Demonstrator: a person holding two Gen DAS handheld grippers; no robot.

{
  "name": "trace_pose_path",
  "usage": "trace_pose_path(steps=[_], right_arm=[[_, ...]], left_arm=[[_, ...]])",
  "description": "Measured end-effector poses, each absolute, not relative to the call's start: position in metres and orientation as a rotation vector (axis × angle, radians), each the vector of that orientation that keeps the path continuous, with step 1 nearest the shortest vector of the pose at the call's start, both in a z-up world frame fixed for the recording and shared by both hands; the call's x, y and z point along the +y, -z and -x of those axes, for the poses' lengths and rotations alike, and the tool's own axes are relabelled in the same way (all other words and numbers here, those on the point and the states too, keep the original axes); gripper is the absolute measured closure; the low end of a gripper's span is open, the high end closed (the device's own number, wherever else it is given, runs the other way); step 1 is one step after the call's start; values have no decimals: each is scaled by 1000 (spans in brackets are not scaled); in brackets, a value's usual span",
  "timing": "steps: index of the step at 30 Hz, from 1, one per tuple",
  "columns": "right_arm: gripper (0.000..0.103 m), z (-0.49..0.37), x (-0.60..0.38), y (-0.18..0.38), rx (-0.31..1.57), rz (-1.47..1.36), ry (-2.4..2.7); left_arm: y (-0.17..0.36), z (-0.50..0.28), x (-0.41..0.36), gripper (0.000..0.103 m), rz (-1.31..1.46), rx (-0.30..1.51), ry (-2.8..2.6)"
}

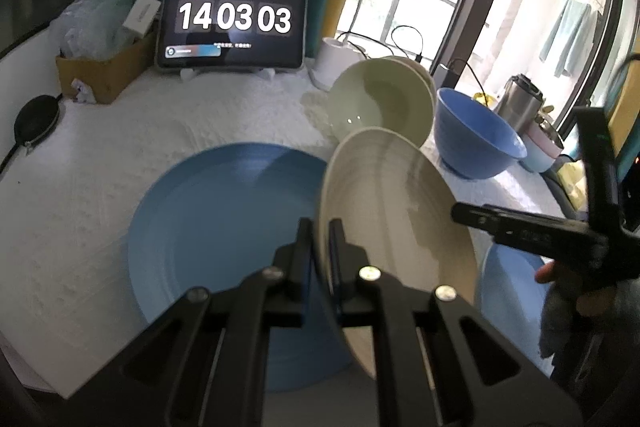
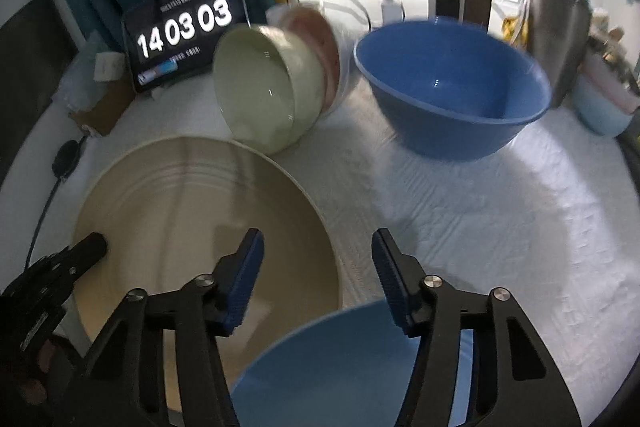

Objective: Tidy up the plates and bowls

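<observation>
My left gripper (image 1: 322, 247) is shut on the rim of a beige plate (image 1: 392, 211) and holds it tilted above a large blue plate (image 1: 224, 227) lying on the white cloth. The beige plate also shows in the right wrist view (image 2: 192, 211), with the left gripper (image 2: 86, 247) at its left edge. My right gripper (image 2: 318, 275) is open and empty, above another blue plate (image 2: 340, 367) at the near edge. A pale green bowl (image 2: 260, 87) lies on its side, nested with a pink bowl (image 2: 320, 39). A big blue bowl (image 2: 452, 87) stands upright to the right.
A tablet clock (image 1: 234, 23) stands at the back, with a cardboard box (image 1: 100, 71) to its left. A steel flask (image 2: 560, 31) and a light blue container (image 2: 600, 107) stand at the right. A black round pouch (image 1: 36, 119) lies at the left edge.
</observation>
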State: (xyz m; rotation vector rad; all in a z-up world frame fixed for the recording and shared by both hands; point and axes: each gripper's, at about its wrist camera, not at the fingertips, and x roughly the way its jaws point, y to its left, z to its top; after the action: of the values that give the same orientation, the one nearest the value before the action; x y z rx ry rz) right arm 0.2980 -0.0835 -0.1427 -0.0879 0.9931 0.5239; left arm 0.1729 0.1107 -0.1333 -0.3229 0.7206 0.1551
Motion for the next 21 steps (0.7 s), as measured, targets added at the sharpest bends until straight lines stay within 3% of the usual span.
trace_pose_path(steps=[4, 6, 8, 12, 14, 21], right_arm=[[58, -307, -77, 159, 1058, 114, -523], [73, -309, -75, 165, 1074, 122, -532], [81, -308, -71, 167, 1076, 129, -556], [83, -304, -66, 165, 1041, 152, -559], [91, -305, -66, 161, 1018, 149, -556], [92, -294, -67, 131, 892, 110, -585]], left_arm=[[134, -172, 113, 95, 316, 713, -166], [134, -173, 114, 95, 314, 712, -166], [134, -173, 114, 95, 314, 708, -169], [128, -170, 116, 95, 298, 678, -182], [124, -167, 117, 95, 294, 659, -187], [106, -155, 123, 95, 282, 601, -219]])
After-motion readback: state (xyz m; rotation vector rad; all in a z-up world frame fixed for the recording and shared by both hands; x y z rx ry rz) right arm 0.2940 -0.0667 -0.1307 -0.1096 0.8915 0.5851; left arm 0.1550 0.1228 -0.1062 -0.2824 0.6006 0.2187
